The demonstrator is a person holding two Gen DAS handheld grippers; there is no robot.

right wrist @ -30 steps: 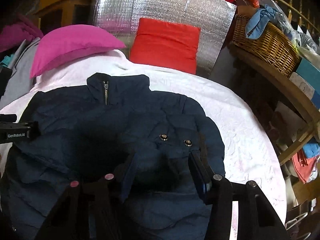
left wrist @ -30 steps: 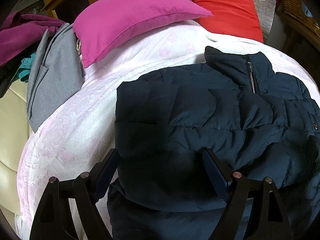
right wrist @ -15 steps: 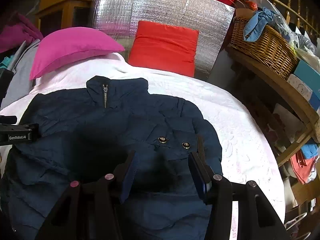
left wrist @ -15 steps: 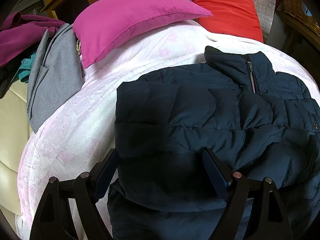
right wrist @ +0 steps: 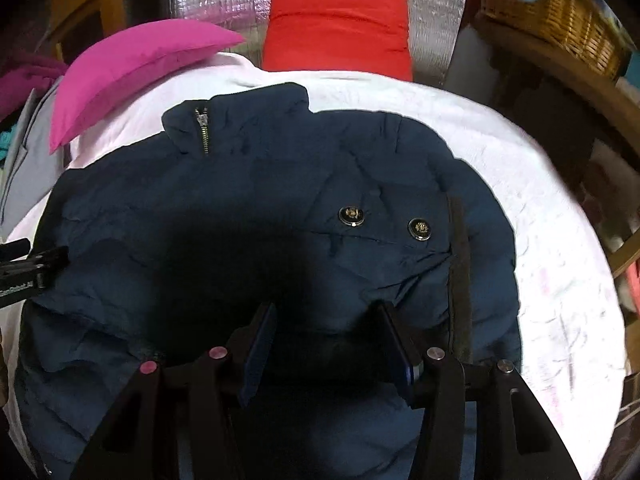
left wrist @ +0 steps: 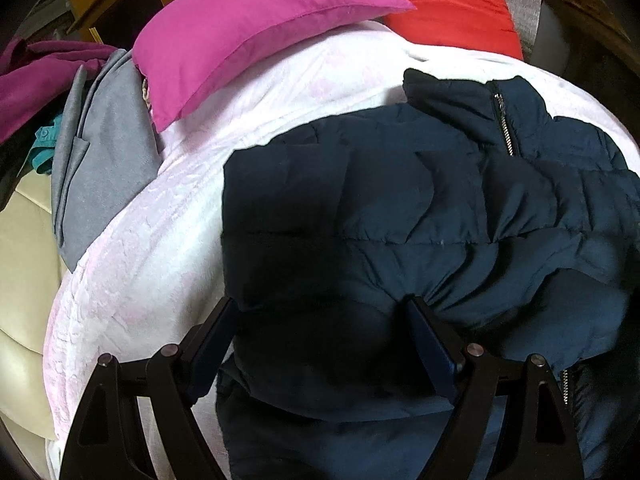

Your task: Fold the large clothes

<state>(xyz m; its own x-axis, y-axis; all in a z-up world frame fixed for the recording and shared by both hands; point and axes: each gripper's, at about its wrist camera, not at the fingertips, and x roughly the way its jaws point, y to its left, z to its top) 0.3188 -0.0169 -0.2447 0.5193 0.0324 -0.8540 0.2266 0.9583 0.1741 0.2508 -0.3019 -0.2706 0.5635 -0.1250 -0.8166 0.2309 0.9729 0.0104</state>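
A navy quilted jacket [left wrist: 400, 208] lies on a white bedspread [left wrist: 160, 220], collar and zip toward the pillows, both sleeves folded in over the body. It also shows in the right wrist view [right wrist: 260, 208], with two brass buttons on the folded right sleeve. My left gripper [left wrist: 320, 312] is open, hovering over the jacket's left folded part. My right gripper [right wrist: 326, 316] is open, low over the folded right sleeve. Neither holds cloth. The left gripper's body shows at the left edge of the right wrist view [right wrist: 24, 272].
A pink pillow [left wrist: 248, 32] and a red pillow [left wrist: 444, 4] lie at the head of the bed. Grey and purple clothes [left wrist: 92, 152] are piled on the left. A wicker basket [right wrist: 552, 16] sits on a wooden shelf to the right.
The right gripper has moved forward and lower over the jacket's right sleeve, so the jacket looks larger. The left gripper has hardly moved. Both stay open.
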